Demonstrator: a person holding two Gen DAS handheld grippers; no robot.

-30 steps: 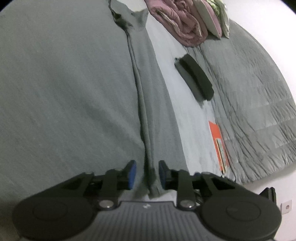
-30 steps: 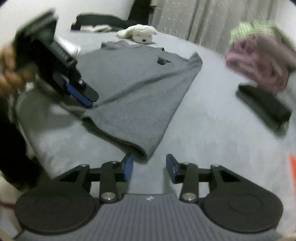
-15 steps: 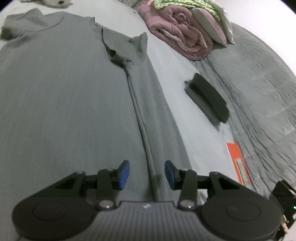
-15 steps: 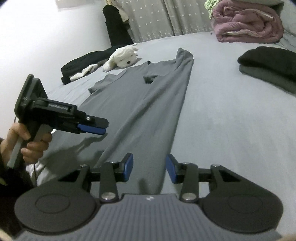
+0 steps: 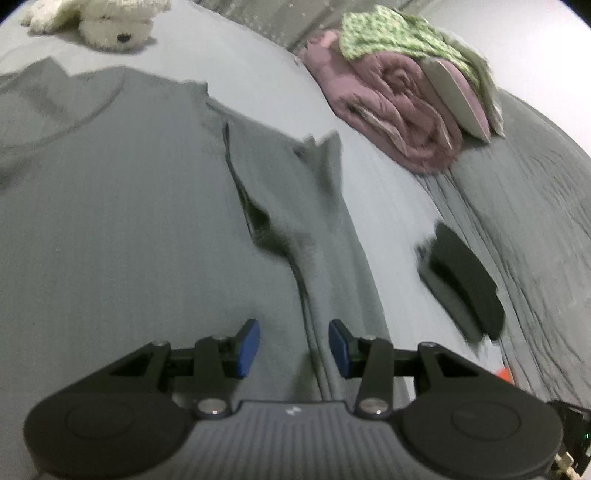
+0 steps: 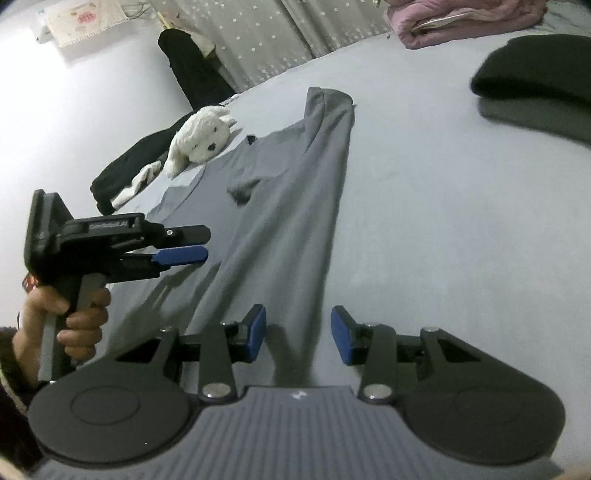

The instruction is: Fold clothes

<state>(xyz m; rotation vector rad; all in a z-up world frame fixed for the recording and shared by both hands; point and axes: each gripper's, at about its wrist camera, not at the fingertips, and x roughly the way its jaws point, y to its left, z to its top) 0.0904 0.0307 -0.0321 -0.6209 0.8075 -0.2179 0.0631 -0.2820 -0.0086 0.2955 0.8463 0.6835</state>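
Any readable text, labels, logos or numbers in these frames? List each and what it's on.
White lettering on the side of the left gripper: present, too blurred to read.
Small white logo mark on the grey body behind the right gripper: a symbol, no letters.
Same small logo mark behind the left gripper in its own view: no letters.
Wall hanging with reddish marks: too small to read.
Grey T-shirt: no print visible.
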